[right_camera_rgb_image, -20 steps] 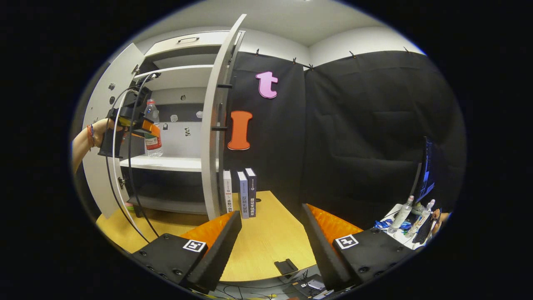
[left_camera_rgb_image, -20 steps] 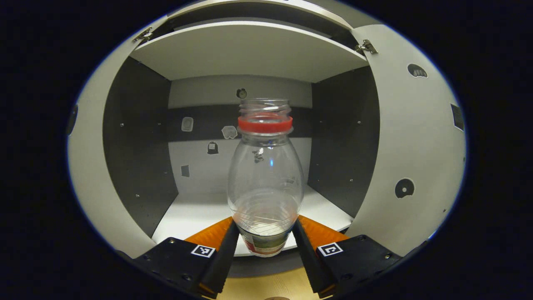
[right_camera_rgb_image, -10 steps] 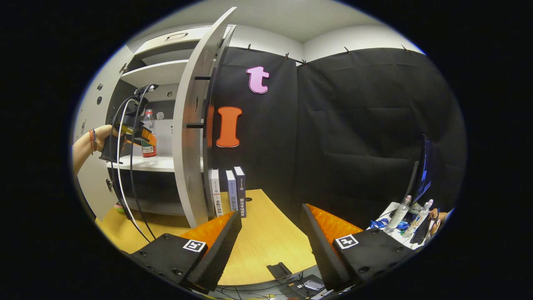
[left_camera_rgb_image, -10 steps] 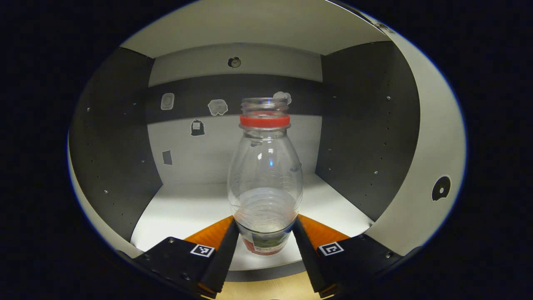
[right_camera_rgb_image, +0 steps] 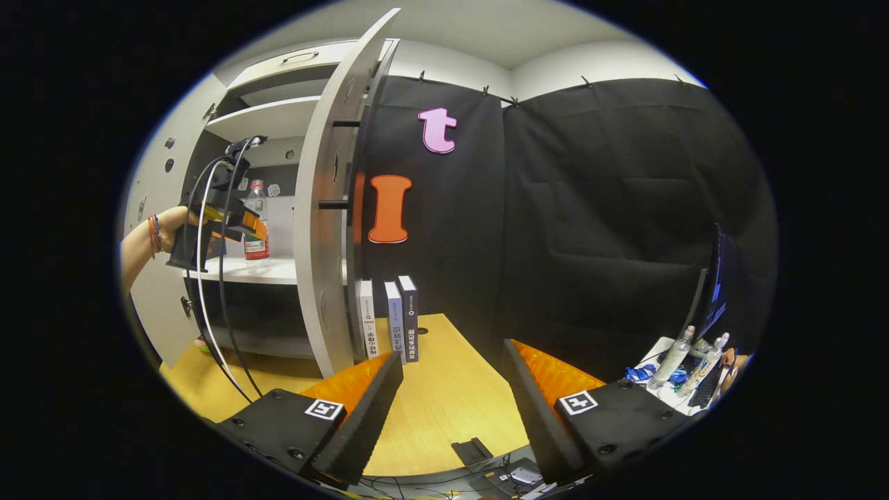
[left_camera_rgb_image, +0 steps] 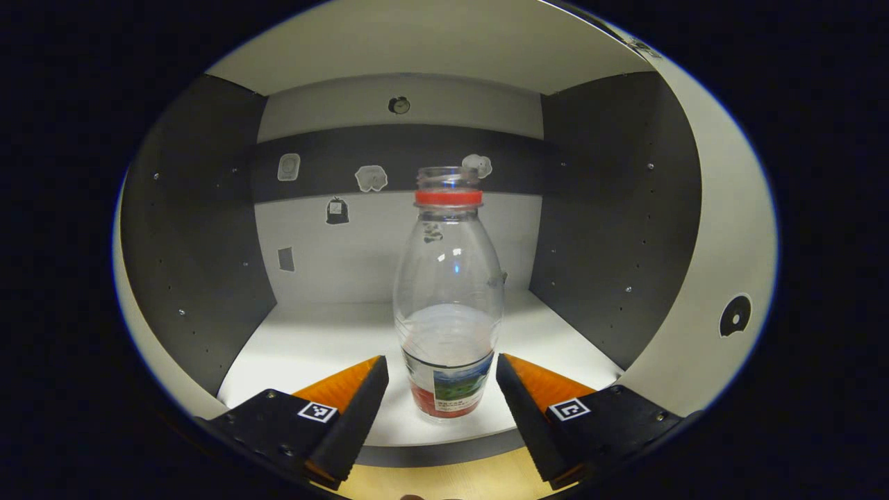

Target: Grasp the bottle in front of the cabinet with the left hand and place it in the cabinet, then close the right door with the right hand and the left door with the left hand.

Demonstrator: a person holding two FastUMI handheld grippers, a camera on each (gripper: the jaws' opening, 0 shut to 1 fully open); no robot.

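Note:
A clear plastic bottle (left_camera_rgb_image: 448,298) with a red neck ring and a coloured label stands upright on the white cabinet shelf (left_camera_rgb_image: 312,347), near its front edge. My left gripper (left_camera_rgb_image: 442,385) is open, one finger on each side of the bottle's base and apart from it. In the right gripper view the bottle (right_camera_rgb_image: 256,226) stands on the shelf (right_camera_rgb_image: 278,271) behind the left gripper (right_camera_rgb_image: 239,221), held by a hand. My right gripper (right_camera_rgb_image: 451,389) is open and empty above the wooden table (right_camera_rgb_image: 444,403). The right door (right_camera_rgb_image: 323,229) stands open, seen edge-on.
The right door's inner face (left_camera_rgb_image: 722,264) curves along the right of the left gripper view. Three books (right_camera_rgb_image: 389,319) stand on the table by the right door. The left door (right_camera_rgb_image: 149,208) is open. A side desk (right_camera_rgb_image: 684,378) holds bottles at far right.
My left gripper has opened and let go of the bottle, which now stands on the shelf, and has drawn back a little. The right gripper view has shifted slightly.

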